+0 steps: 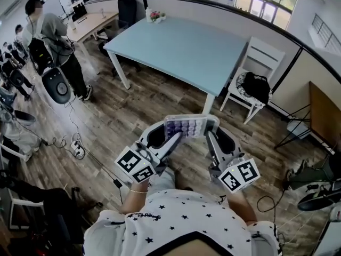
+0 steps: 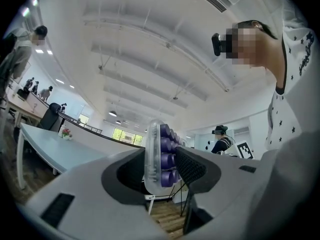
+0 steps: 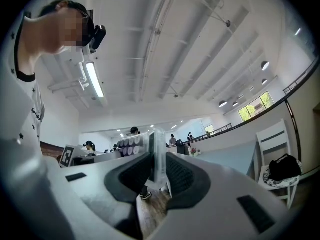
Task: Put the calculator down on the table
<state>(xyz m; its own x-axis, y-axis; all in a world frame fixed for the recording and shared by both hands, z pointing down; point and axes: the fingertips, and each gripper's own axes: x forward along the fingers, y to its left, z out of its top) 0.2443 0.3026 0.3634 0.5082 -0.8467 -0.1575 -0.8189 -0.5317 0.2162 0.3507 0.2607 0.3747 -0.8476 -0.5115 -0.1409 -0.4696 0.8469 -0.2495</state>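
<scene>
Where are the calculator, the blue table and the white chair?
calculator [image 1: 185, 126]: head view, on its purple keys.
blue table [image 1: 181, 47]: head view, on the bare top.
white chair [image 1: 265, 48]: head view, on the backrest.

Bright ceiling strips, window glare, fisheye edges.

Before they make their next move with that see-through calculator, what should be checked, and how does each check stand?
1. Left gripper clamped on the clear plastic calculator with purple keys: ok.
2. Right gripper clamped on its other end: ok.
3. Calculator above the light-blue table: not ok; it hangs over the wooden floor, short of the table.
4. Near part of the table bare: ok; only a small flower pot at the far end.
5. Way ahead clear: ok; the white chair stands off to the right.
</scene>
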